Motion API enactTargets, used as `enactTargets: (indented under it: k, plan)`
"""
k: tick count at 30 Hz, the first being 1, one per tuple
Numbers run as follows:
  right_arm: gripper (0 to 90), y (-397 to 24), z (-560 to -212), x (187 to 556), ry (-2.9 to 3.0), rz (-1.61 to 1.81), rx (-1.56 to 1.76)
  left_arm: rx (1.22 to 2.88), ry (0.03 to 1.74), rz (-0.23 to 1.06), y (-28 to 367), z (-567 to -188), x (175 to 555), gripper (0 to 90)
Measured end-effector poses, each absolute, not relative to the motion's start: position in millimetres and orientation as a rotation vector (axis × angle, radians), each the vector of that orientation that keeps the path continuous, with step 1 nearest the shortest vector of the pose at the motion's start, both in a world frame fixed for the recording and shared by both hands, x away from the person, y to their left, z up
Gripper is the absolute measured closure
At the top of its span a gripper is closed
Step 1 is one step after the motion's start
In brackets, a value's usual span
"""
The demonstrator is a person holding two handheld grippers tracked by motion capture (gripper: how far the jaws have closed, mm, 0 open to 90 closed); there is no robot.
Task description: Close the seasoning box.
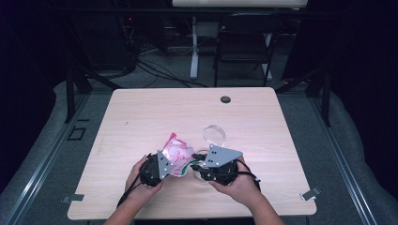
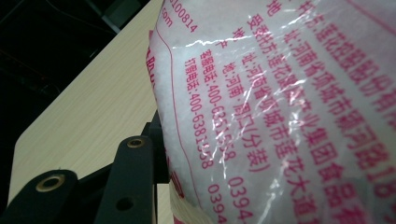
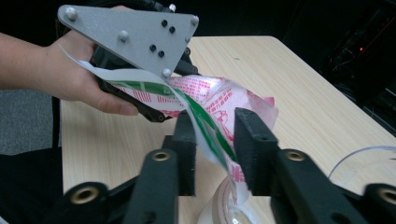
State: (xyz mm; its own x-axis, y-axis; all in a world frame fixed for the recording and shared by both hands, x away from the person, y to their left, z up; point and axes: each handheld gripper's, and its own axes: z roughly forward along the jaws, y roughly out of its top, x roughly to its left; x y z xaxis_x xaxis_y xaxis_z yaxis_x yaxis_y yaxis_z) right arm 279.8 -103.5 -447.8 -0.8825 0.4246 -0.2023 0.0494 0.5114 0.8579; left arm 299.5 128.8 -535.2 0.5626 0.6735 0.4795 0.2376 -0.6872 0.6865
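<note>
Crinkled clear plastic, printed in pink characters with a green stripe, forms the pouch of white granules (image 1: 178, 153) held above the pale wood-grain desk (image 1: 141, 117) between both grippers. The left gripper (image 1: 170, 165) is against the pouch's left side; whether its jaws clamp it cannot be told. The right gripper (image 3: 215, 154) has its padded black jaws apart around the pouch's twisted edge. Just behind the pouch, a round clear plastic lid (image 1: 214, 135) lies flat.
</note>
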Motion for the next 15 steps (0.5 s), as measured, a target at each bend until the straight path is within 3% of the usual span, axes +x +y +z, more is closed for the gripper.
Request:
enactTargets:
  k: [8,15]
  plan:
    - [89.5,-108.8,-446.6,283.1,2.377,1.329,0.44,2.247,0.681,1.091,122.8,-530.3,299.5,59.2]
    - [90.0,-112.1,-446.7,285.4,2.385,1.327,0.464,2.254,0.657,1.167,121.7,-525.7,300.1,59.3]
